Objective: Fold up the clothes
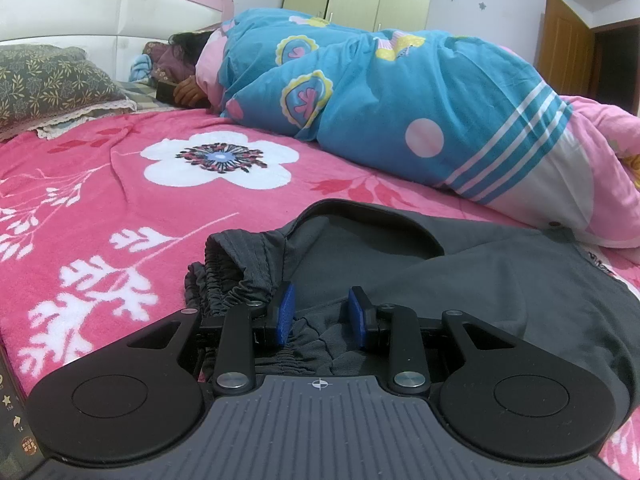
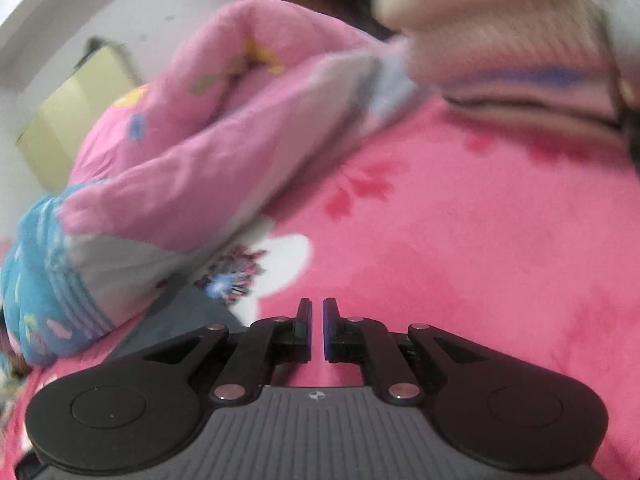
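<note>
The dark grey pants lie bunched on the pink bed. The left gripper hovers spread over the waistband. The right gripper, nearly closed, holds nothing. Grabbing only one layer could drag the pants crooked.

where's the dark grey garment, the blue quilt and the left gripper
dark grey garment [image 1: 460,276], left wrist view, flat body panel
blue quilt [image 1: 384,92], left wrist view, top of the bundle
left gripper [image 1: 322,312], left wrist view, between its fingers
</note>
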`<state>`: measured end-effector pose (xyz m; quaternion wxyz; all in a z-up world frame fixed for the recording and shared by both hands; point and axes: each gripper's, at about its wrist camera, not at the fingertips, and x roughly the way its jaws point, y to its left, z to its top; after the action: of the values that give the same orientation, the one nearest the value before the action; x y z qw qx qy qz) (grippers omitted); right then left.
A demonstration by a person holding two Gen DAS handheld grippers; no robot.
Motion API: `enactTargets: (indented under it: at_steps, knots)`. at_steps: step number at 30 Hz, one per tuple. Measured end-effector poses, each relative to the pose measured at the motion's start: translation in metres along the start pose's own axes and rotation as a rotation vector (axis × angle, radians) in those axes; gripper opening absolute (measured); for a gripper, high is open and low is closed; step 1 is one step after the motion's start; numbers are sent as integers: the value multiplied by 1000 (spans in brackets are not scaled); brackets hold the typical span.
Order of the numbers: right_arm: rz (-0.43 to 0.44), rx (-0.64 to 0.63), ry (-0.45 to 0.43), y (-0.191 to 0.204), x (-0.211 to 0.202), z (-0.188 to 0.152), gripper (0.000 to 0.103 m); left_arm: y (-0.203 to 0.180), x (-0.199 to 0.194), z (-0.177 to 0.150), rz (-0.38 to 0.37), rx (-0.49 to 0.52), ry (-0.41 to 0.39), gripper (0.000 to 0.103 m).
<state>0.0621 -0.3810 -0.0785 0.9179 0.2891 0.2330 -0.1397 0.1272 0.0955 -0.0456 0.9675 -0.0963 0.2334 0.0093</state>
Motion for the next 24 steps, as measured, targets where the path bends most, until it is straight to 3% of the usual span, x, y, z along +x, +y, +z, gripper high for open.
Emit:
enactTargets:
  at_steps: [9,10,12,15,17,21,24]
  knots:
    - [133,-338,248,78,57,-14,8,1,0,0,-4,-5,0,29]
    - [108,-318,252,72,63,-12,6,1,0,0,-5,-6,0,29]
    - [70,-218,209,45,66,1,2,2,0,0,-7,-8,0,29]
    - [-134,-146,121,14,55,19,5,2,0,0,-8,-11,1,29]
    - [-179,-86,112,-5,43,26,6,2,0,0,-8,-12,1,29]
    - [-153,-88,72,-2,7,23,7,3,-1,-1,-8,-11,1,29]
    - [-45,-127,92,20,-10,13,11,3,-1,0,-10,-15,2,29]
